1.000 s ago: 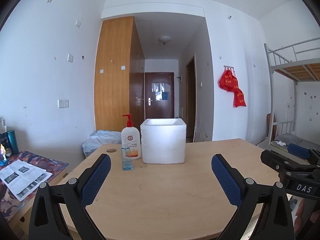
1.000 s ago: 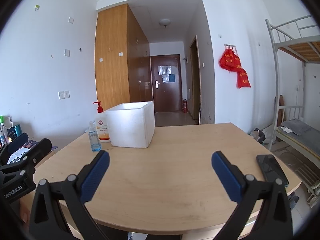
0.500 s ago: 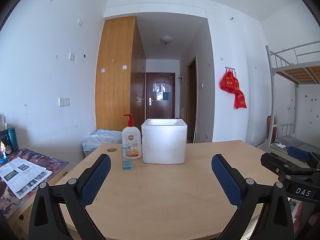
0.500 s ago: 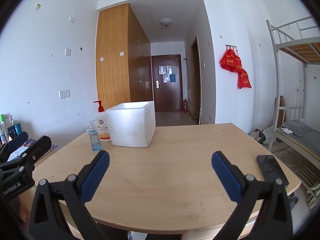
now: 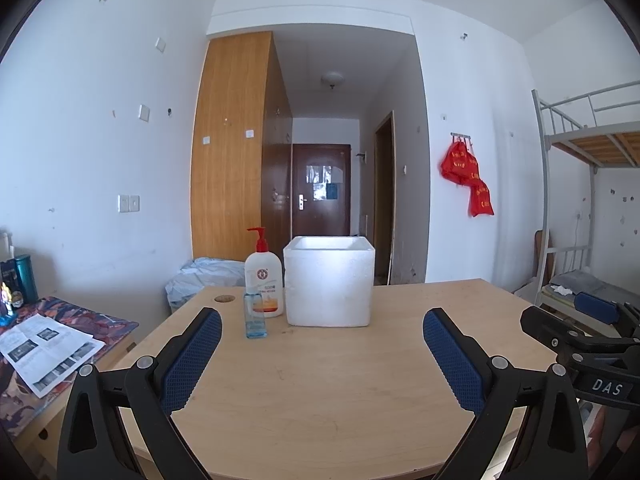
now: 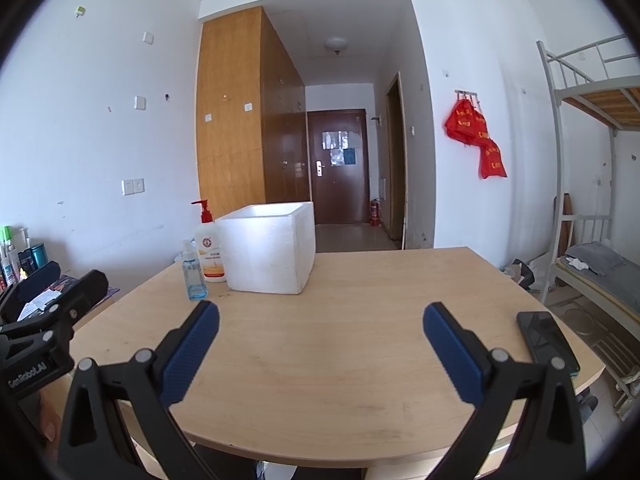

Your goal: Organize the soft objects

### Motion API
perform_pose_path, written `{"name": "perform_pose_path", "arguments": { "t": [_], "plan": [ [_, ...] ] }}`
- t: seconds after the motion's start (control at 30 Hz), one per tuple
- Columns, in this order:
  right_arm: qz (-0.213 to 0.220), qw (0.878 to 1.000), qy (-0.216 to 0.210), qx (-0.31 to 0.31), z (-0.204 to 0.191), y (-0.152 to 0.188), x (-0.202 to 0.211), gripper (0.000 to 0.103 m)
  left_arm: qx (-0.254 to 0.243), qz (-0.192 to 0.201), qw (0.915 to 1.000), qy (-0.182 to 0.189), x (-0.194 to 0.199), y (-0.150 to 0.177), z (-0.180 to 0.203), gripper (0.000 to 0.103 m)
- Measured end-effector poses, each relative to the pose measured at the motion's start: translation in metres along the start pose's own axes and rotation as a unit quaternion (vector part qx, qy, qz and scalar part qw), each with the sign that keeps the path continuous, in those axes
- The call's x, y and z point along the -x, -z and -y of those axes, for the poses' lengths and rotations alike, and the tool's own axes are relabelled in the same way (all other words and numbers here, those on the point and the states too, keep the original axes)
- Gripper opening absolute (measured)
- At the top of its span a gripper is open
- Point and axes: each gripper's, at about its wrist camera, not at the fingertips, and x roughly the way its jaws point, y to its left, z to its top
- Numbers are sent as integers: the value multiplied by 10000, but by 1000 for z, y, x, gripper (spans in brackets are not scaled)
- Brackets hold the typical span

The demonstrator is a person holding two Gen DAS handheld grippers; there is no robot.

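A white foam box (image 5: 329, 281) stands open-topped at the far middle of the wooden table (image 5: 320, 380); it also shows in the right wrist view (image 6: 271, 254). A white pump bottle (image 5: 264, 282) and a small clear blue bottle (image 5: 255, 317) stand just left of it. My left gripper (image 5: 322, 350) is open and empty above the near table. My right gripper (image 6: 320, 346) is open and empty too, and shows at the right edge of the left wrist view (image 5: 580, 332). No soft object lies on the table.
A black phone (image 6: 546, 340) lies at the table's right edge. A side desk with a newspaper (image 5: 44, 350) stands left. A bunk bed (image 6: 600, 264) is right. Red bags (image 5: 468, 176) hang on the wall. A pale bundle (image 5: 208, 276) sits behind the table.
Both grippers stay open and empty. The left wrist view has tilted slightly upward and drifted a little; the right wrist view is almost unchanged.
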Motion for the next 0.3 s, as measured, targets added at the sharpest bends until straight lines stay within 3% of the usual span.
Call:
{"name": "perform_pose_path", "arguments": {
  "t": [0.3],
  "plan": [
    [-23, 10000, -19, 39, -1, 0, -1, 103, 15, 11, 10000, 1, 0, 0, -2, 101]
  ]
}}
